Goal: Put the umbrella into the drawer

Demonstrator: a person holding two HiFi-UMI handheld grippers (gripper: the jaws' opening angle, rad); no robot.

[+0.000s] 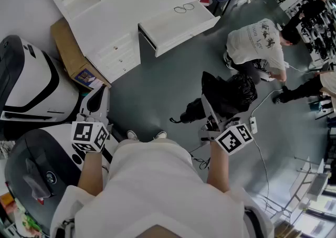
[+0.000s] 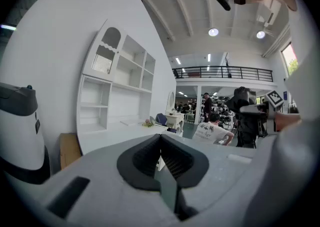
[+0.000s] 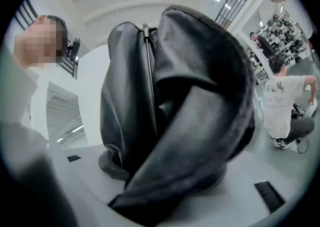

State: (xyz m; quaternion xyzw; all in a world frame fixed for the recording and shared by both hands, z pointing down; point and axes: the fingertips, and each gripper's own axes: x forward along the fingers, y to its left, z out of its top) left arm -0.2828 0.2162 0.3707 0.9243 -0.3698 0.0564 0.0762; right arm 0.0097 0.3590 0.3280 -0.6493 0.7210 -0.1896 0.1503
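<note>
- The umbrella [image 1: 231,93], black and folded into a loose bundle, is held off the grey floor [image 1: 168,90]. It is below and to the right of the open drawer [image 1: 176,30] in the head view, well apart from it.
- The right gripper [image 1: 210,111] holds it: its fingers [image 1: 209,107] are clamped on the dark fabric, which fills the right gripper view.
- The left gripper [image 1: 100,95] is below and to the left of the drawer. Its fingers [image 2: 145,158] are pressed together at the tips with nothing between them.
- The drawer stands pulled out from the front of the white desk [image 1: 115,53], just under the tabletop [image 1: 131,1].
- A cardboard box [image 1: 71,51] leans against the desk, left of the drawer.
- A second person [image 1: 257,43] crouches on the floor, right of the drawer.
</note>
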